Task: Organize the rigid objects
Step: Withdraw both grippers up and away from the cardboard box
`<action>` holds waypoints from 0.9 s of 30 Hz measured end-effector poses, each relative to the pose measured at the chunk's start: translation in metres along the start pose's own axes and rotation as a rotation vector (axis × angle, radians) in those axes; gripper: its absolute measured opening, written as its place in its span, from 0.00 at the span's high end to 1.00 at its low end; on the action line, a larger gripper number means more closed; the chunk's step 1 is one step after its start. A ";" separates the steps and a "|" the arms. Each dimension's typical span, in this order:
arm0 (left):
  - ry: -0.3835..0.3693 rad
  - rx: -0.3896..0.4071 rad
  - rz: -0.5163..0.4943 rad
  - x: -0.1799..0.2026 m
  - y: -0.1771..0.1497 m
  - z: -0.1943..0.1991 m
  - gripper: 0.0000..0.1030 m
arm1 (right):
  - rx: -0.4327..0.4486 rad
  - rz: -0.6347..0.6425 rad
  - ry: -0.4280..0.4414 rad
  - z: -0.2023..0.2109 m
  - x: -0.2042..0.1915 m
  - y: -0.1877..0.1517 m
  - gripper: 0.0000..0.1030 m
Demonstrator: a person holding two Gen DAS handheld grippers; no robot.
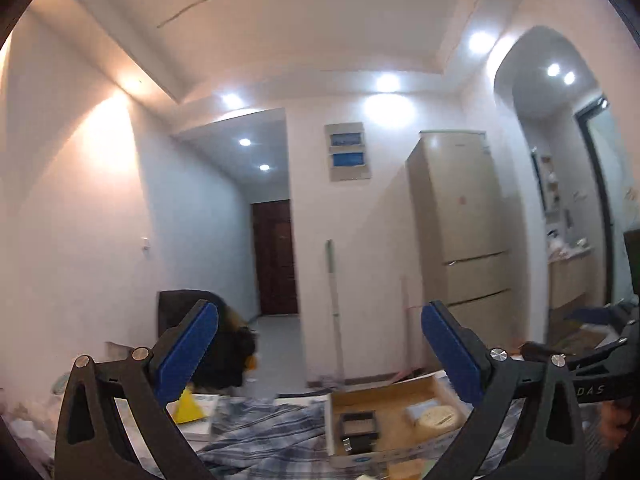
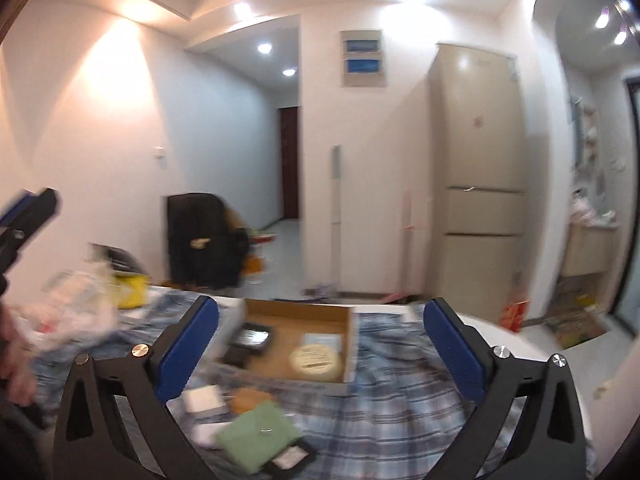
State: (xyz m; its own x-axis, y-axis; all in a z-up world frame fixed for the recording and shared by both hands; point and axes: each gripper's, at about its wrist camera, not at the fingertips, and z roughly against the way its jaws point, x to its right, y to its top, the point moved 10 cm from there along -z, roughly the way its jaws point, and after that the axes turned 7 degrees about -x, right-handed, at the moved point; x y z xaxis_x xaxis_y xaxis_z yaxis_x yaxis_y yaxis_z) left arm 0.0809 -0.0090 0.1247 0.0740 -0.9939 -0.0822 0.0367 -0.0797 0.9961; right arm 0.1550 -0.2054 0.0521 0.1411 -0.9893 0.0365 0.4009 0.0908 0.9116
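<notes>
A shallow cardboard box lies on a blue plaid cloth. Inside it sit a round cream tin, a small pale card and a black square case. In front of the box lie a green pouch, a white block and a tan piece. My right gripper is open, raised above the cloth, nothing between its blue pads. My left gripper is also open and empty, held level above the same box. The other gripper shows at the right edge of the left wrist view.
A yellow box and crumpled plastic bags sit at the cloth's left. A person's hand shows at the left edge. Behind stand a black chair, a beige fridge, a white pole and a hallway door.
</notes>
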 end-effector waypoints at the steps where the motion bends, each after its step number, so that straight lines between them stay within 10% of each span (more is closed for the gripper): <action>1: -0.027 -0.013 -0.009 0.003 -0.005 0.000 0.00 | -0.035 -0.013 0.028 -0.007 -0.002 -0.007 0.01; 9: -0.113 -0.159 0.055 0.001 -0.045 -0.031 0.00 | -0.251 -0.024 0.129 -0.033 0.000 -0.049 0.11; 15: -0.057 -0.372 0.067 -0.020 -0.081 -0.043 0.09 | -0.173 -0.056 -0.053 -0.002 0.030 -0.037 0.12; 18: -0.096 -0.341 0.159 -0.041 -0.070 -0.014 0.09 | -0.193 -0.055 0.048 0.009 0.025 -0.036 0.12; 27: -0.194 -0.337 0.001 -0.014 -0.071 -0.031 0.00 | -0.097 -0.039 -0.120 0.001 0.022 -0.038 0.12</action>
State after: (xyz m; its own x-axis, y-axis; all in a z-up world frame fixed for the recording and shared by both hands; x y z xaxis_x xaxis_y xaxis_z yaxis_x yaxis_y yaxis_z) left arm 0.1082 0.0132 0.0545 -0.1149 -0.9925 -0.0419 0.3641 -0.0813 0.9278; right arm 0.1416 -0.2308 0.0188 0.0166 -0.9983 0.0556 0.4901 0.0565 0.8698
